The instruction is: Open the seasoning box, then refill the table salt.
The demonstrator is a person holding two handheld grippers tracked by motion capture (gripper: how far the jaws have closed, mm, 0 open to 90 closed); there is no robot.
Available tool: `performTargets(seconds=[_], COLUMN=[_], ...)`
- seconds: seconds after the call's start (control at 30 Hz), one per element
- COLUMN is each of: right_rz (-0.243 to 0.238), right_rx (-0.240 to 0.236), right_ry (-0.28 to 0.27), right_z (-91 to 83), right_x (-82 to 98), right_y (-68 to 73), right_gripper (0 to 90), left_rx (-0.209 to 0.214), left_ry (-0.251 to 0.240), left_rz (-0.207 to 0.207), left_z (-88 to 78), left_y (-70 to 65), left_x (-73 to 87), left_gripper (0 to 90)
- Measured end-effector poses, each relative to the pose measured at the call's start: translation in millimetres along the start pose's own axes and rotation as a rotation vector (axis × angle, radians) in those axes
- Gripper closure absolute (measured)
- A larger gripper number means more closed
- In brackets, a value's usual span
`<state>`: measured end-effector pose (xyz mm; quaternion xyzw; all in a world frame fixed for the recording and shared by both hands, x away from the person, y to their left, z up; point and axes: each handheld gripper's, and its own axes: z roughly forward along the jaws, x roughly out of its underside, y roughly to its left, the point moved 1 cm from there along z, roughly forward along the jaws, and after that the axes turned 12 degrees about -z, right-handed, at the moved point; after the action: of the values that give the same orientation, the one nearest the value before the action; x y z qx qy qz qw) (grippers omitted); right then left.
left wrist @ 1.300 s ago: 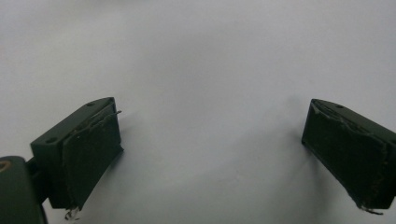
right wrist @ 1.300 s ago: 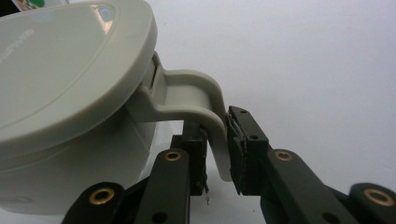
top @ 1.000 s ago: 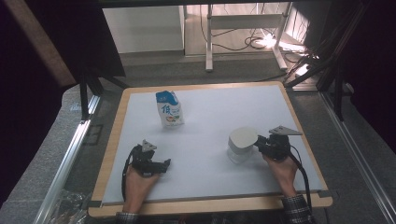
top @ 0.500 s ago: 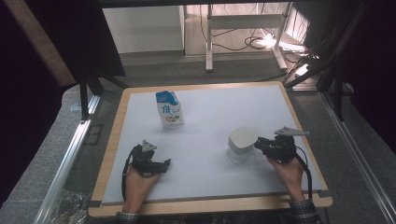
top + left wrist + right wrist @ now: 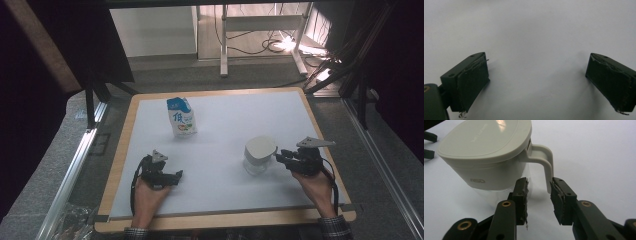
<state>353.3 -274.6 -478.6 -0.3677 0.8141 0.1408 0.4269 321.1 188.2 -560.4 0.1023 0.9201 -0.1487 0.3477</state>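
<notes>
Drawn slightly back toward the table's right edge, the right gripper (image 5: 278, 156) stands narrowly parted, unclamped, at the handle of the lidded jug (image 5: 259, 155), while the left gripper (image 5: 179, 175) gapes wide, empty.

The left gripper (image 5: 536, 82) holds its jaws wide apart over the bare white table (image 5: 536, 32).
</notes>
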Motion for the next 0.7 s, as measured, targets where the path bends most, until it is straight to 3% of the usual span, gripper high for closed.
performTargets(seconds=[0.37,0.7], right_rz=[0.000,-0.004], right_rx=[-0.006,-0.014], right_ry=[-0.003,0.000], right_z=[-14.9,-19.1], right_x=[-9.8,-23.3], right_y=[-8.6,-13.3], right_gripper=[75.5,78.7], left_rx=[0.000,0.000], left_ry=[0.000,0.001], left_rz=[0.000,0.000], left_z=[0.0,0.0], left_y=[-0.1,0.0], left_x=[0.0,0.0], left_gripper=[4.2,4.2])
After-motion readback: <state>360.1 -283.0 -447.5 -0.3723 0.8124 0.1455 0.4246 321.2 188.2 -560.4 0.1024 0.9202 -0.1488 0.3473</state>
